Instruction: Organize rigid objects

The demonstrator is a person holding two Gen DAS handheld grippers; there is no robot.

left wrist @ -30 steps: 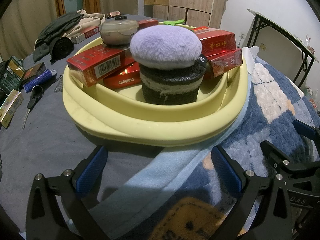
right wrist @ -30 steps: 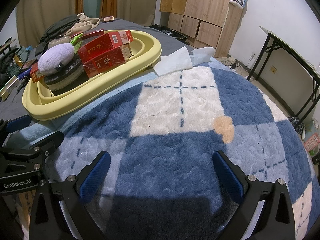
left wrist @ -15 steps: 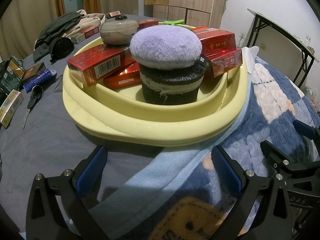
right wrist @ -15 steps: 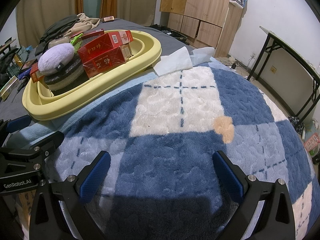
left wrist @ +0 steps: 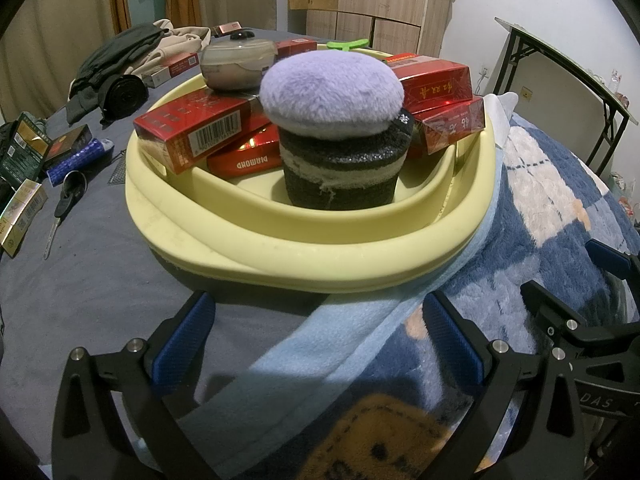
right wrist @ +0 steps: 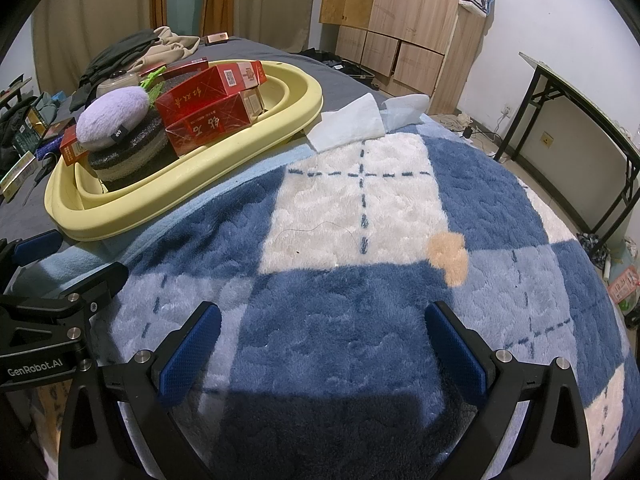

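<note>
A pale yellow basin (left wrist: 312,248) sits on the bed and also shows in the right wrist view (right wrist: 192,184). In it stand a dark round cushion topped by a purple plush pad (left wrist: 332,92), several red boxes (left wrist: 192,132), and a lidded bowl (left wrist: 236,64) on top of one box. My left gripper (left wrist: 316,344) is open and empty, just in front of the basin's near rim. My right gripper (right wrist: 320,344) is open and empty over the blue and white blanket (right wrist: 360,208), to the right of the basin.
Left of the basin on the grey sheet lie scissors (left wrist: 64,200), a blue handle (left wrist: 76,160), small boxes (left wrist: 20,216) and dark clothes (left wrist: 120,64). White cloths (right wrist: 352,124) lie beyond the basin. A folding table (right wrist: 580,120) and wooden cabinets (right wrist: 400,12) stand behind.
</note>
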